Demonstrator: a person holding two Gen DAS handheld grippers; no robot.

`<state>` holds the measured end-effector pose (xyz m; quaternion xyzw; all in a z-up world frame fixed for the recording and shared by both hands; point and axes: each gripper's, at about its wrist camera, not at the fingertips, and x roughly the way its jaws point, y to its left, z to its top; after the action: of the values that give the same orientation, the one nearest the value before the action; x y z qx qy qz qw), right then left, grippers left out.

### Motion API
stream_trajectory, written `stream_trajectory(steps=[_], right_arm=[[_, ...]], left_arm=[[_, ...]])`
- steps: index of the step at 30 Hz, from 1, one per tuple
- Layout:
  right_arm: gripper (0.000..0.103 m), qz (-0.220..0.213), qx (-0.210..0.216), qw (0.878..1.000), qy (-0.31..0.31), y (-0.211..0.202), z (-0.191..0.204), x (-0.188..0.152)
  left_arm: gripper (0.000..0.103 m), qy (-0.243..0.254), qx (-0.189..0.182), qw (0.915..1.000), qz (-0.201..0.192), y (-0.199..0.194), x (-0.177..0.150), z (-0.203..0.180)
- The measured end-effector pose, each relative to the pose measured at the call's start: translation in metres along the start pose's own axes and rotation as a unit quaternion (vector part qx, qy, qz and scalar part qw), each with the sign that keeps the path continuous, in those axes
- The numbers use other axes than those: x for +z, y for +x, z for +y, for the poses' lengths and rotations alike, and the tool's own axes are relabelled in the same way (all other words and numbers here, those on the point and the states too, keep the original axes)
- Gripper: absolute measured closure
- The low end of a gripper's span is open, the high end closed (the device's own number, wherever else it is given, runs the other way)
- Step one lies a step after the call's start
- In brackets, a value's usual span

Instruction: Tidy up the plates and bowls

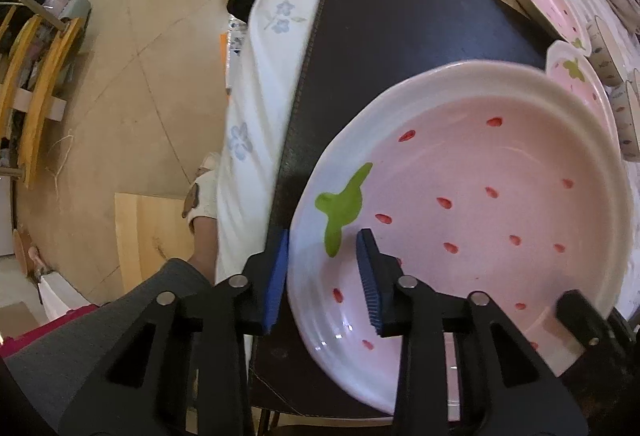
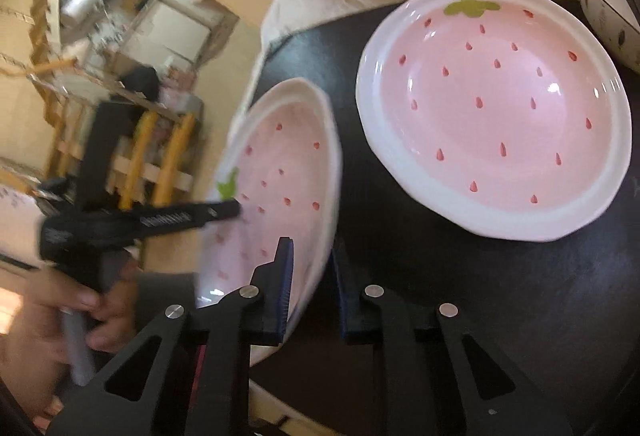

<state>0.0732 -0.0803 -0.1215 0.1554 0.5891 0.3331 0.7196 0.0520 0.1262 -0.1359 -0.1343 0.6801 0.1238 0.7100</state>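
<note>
Both tongs pinch one strawberry plate (image 1: 460,196) at opposite rims: left tongs (image 1: 324,276) near the leaf, right tongs (image 2: 312,288) w/ the rim between pads. Plate's tilted, lifted off the dark mat (image 2: 440,296), prob. for stacking onto 2nd plate (image 2: 496,108) beside it.

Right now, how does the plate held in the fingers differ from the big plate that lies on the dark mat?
The held plate is tilted, with both grippers, left and right, on its rim; the flat plate lies level on the mat, untouched. The held plate is blurred in the right view; the flat plate looks sharp. Both are pink strawberry plates with white rims, red seeds and a green leaf.
</note>
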Motion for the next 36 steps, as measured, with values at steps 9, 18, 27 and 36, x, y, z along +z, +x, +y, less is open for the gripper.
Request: stream_trajectory(steps=[9,18,27,36], right_arm=[[0.084,-0.017,0.000,1.000,0.022,-0.029,-0.008,-0.011],[0.091,0.039,-0.036,0.996,0.066,-0.019,-0.030,-0.041],[0.091,0.036,-0.026,0.994,0.099,-0.010,-0.041,-0.033],[0.089,0.030,-0.012,0.994,0.108,-0.020,-0.051,-0.032]], left_arm=[[0.073,0.054,-0.010,0.9985,0.005,0.001,-0.005,-0.035],[0.065,0.037,-0.069,0.9967,0.021,0.006,-0.004,-0.027],[0.068,0.049,-0.088,0.9947,0.017,0.014,-0.009,-0.013],[0.069,0.063,-0.114,0.9913,-0.019,-0.019,-0.014,-0.029]])
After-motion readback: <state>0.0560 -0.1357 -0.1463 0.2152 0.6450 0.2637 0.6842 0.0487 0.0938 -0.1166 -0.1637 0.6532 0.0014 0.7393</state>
